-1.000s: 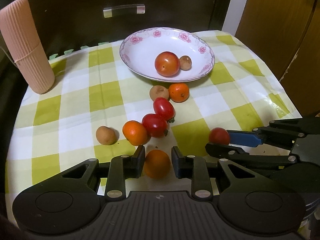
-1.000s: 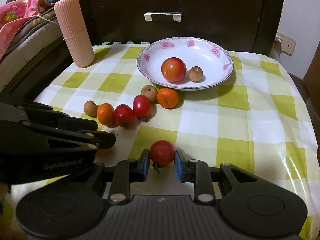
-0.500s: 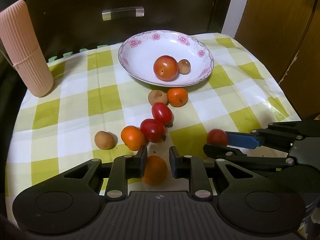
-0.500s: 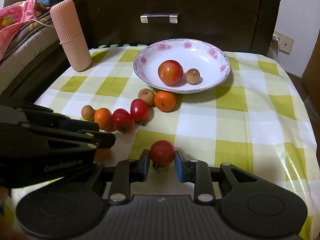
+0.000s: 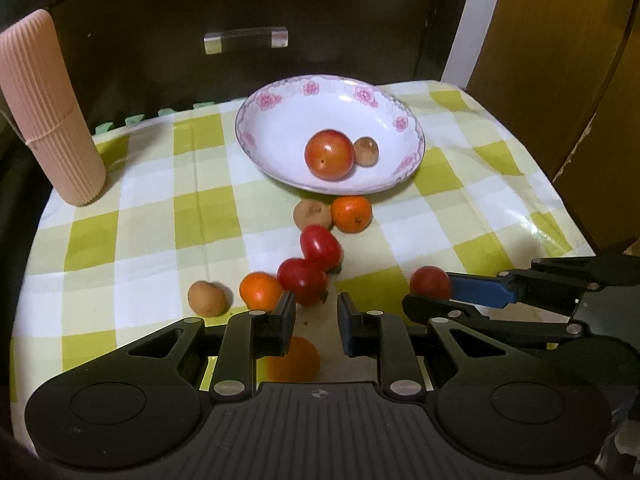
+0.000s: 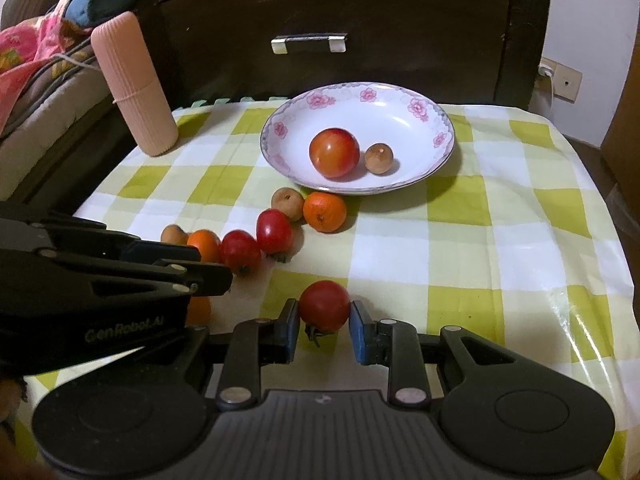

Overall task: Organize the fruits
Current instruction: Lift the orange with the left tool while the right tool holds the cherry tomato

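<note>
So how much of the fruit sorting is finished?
Barely begun. The bowl holds two fruits: a big tomato and a small brown fruit. The right gripper has its jaws around a red tomato. The left gripper is open above an orange. Six fruits remain loose on the cloth.

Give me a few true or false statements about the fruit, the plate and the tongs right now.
The plate holds two fruits. True.
The right tongs grip a red tomato. True.
The pink cylinder lies flat on its side. False: the pink cylinder stands on its end.
The left tongs clamp an orange. False: the left tongs are open, and the orange lies on the cloth beneath them.
</note>
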`<state>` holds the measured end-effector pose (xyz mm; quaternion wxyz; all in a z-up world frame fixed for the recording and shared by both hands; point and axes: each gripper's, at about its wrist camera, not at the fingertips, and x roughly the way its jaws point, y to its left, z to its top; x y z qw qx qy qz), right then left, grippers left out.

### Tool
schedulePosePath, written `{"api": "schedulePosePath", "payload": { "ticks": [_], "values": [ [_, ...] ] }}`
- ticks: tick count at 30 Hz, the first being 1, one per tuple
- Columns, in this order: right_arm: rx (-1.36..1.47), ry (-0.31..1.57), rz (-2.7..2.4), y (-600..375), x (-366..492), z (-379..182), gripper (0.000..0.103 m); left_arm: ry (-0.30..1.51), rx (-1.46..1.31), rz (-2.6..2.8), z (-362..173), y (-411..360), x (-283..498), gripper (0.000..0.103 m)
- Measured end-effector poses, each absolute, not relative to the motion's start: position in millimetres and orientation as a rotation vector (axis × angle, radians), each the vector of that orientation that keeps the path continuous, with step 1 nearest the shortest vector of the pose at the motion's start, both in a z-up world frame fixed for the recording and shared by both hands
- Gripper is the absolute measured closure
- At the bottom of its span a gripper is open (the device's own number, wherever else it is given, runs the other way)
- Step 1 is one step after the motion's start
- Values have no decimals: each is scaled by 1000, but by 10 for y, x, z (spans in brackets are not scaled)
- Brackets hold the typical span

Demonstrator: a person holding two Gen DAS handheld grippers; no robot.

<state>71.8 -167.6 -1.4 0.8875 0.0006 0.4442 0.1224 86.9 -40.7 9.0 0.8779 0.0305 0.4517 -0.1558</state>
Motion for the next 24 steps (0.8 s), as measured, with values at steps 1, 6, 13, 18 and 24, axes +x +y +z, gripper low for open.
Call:
{"api": "schedulePosePath", "payload": {
  "ticks": [1,6,13,18,24],
  "values": [
    [5,920,253,-1682,724,-2,77,938,61,-326,101,-411,876,74],
    [21,902,243,-1724,755,58,77,919,65,-335,144,-431,883,74],
    [35,893,236,-1760,761,91,77,918,13,-307,221,-216,937,72],
    [44,892,227,-1798,766,94,77,991,-4,-323,130,-161,887,67],
    [48,901,219,-1827,768,70,77,1028,81,-333,-8,-294,785,54]
  ]
}}
